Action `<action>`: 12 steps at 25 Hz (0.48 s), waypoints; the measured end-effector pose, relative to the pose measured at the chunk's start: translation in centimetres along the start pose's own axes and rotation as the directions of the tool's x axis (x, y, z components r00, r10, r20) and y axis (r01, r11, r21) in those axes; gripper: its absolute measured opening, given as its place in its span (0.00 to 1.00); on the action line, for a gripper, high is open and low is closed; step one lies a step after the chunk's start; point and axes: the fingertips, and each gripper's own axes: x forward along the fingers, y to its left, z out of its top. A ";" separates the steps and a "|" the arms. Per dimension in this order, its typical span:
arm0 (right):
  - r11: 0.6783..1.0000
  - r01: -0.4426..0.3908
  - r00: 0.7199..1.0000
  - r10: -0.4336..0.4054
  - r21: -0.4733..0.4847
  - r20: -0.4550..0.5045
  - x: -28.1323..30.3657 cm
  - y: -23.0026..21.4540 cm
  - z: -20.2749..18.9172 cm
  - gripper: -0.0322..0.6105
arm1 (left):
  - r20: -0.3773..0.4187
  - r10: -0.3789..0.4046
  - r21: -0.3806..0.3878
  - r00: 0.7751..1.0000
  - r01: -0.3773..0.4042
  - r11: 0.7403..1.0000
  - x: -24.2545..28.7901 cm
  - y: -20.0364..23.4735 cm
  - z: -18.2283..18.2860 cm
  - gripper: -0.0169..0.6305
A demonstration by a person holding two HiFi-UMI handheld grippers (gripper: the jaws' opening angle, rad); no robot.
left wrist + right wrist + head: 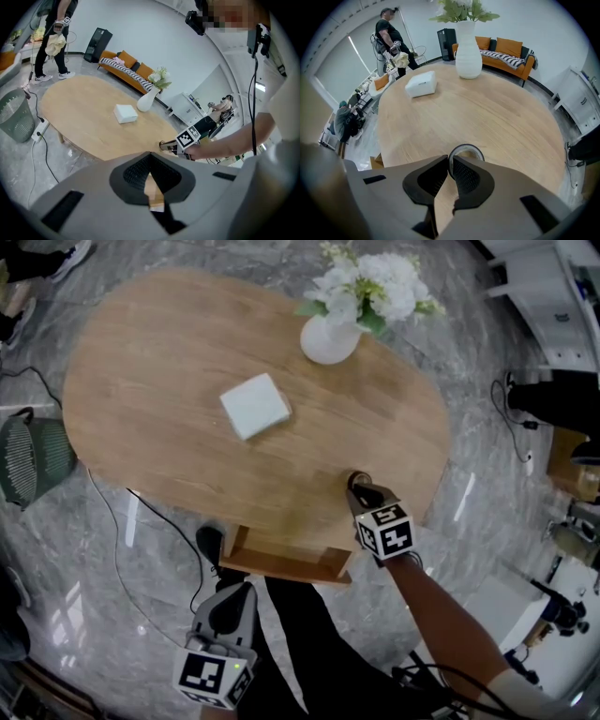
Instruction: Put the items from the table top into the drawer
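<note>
A dark ring with a pale inner wall (467, 151), like a roll of tape, lies near the right front edge of the oval wooden table (159, 352). My right gripper (448, 162) points steeply down and is shut on the ring's near wall; in the head view the right gripper (359, 487) covers most of the ring. A white box (255, 406) lies mid-table. An open wooden drawer (281, 564) juts out under the table's front edge. My left gripper (233, 591) hangs shut and holding nothing, below and left of the drawer.
A white vase with flowers (329, 338) stands at the table's far side. A green mesh bin (33, 457) sits on the marble floor at left, with a cable (117, 549) trailing near it. A person (390, 37) stands beyond the table, an orange sofa (506, 48) behind.
</note>
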 end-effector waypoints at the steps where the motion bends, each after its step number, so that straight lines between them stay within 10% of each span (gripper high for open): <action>1: 1.000 0.000 1.000 0.000 0.006 0.004 -0.1 0.2 0.0 0.14 | -0.002 -0.003 0.003 1.000 0.003 1.000 -0.1 0.1 -0.1 0.03; 12: 0.999 -0.013 1.000 0.012 0.040 0.012 -1.0 4.2 -2.2 0.14 | -0.012 -0.035 0.014 0.999 0.035 0.999 -1.3 0.7 -2.3 0.03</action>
